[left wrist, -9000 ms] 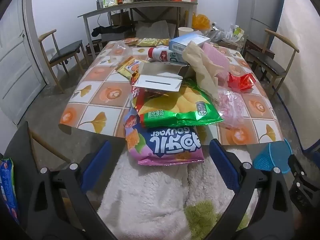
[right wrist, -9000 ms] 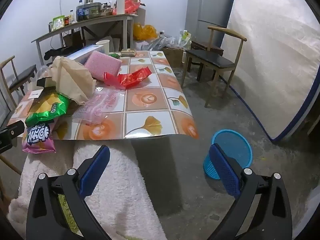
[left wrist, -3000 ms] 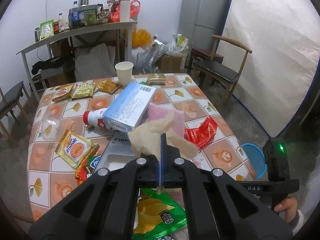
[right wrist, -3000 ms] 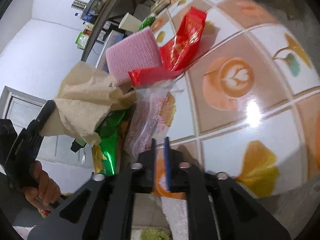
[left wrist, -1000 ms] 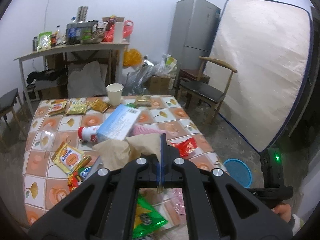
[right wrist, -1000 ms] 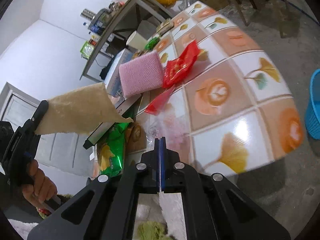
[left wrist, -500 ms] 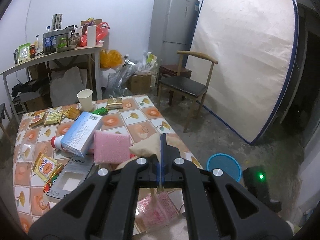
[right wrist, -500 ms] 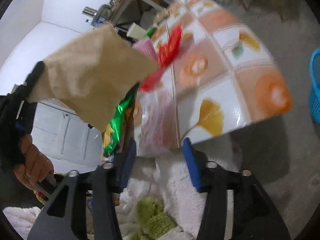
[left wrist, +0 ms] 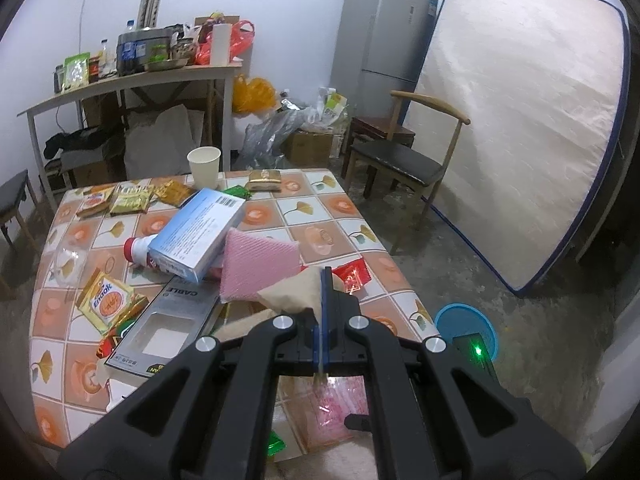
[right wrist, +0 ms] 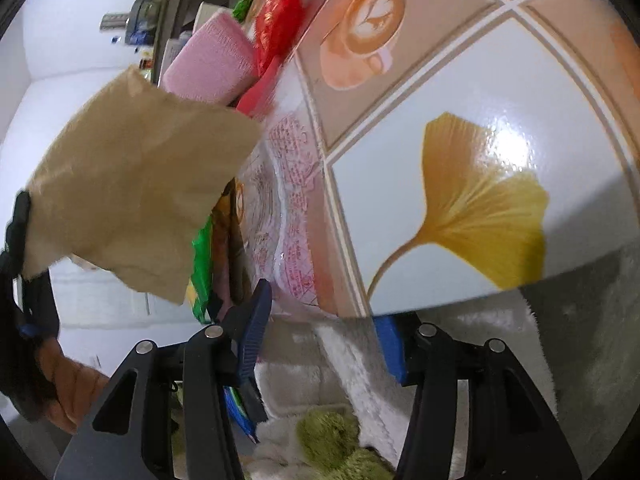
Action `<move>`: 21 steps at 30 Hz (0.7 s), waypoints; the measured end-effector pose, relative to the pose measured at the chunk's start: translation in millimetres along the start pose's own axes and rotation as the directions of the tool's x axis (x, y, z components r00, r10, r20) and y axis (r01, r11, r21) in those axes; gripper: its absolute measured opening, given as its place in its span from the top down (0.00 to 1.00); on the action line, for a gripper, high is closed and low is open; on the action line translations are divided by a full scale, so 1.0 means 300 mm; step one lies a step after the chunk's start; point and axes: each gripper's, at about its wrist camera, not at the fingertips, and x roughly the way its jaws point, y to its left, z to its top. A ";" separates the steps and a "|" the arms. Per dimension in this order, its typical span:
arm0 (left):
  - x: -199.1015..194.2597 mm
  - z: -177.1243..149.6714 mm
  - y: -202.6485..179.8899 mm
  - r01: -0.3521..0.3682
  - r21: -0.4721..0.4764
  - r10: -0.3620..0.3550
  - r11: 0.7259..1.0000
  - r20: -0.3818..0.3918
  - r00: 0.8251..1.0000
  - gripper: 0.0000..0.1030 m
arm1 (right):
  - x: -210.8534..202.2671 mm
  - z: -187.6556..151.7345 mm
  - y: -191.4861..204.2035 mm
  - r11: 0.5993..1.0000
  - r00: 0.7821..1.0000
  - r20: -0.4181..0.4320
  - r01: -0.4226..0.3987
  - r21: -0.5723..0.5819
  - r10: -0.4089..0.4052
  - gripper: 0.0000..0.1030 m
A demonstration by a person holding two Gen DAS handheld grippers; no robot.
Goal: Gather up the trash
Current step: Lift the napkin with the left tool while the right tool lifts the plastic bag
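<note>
Left gripper [left wrist: 323, 320], low centre of its own view: jaws fully closed, pinching the brown paper [right wrist: 132, 184], which hangs free above the table [left wrist: 316, 236]. In the right wrist view that paper fills the left half of the frame.

Right gripper [right wrist: 320, 324], bottom centre of its view: jaws about half apart, nothing clamped. The edge of a clear plastic wrapper with pink print [right wrist: 288, 184] lies between the tips at the table's near edge; pads not pressing on it, as far as I can tell.

Step in hand, by my reading: one piece is lifted, a second is lined up for the pinch. Next calls for closing on the thin film without catching the tablecloth, then carrying both to the blue basket [left wrist: 466, 326] on the floor, lower right of the left view, well apart from the table.

Readable writing, left view: "CABLE" on the grey windowed box [left wrist: 168, 320], centre left; "Enaak" on the yellow snack packet [left wrist: 106, 300], left. A barcode shows on the blue-white carton [left wrist: 196, 236]; its text is too small. The wrapper's pink print is illegible.
</note>
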 end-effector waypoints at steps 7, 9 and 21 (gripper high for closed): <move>0.008 -0.009 0.042 0.011 -0.025 -0.011 1.000 0.000 1.000 1.00 | -0.011 -0.027 -0.047 0.998 1.000 0.013 -0.014 0.067 0.013 0.75; 0.006 -0.013 0.053 0.013 -0.033 -0.013 0.999 0.001 1.000 1.00 | -0.021 -0.049 -0.046 0.998 1.000 0.020 -0.009 0.061 0.008 0.78; 0.008 -0.026 -0.013 0.088 -0.038 -0.089 0.995 -0.023 0.996 1.00 | -0.248 -0.146 -0.122 0.998 0.984 0.180 -0.003 0.056 -0.007 0.88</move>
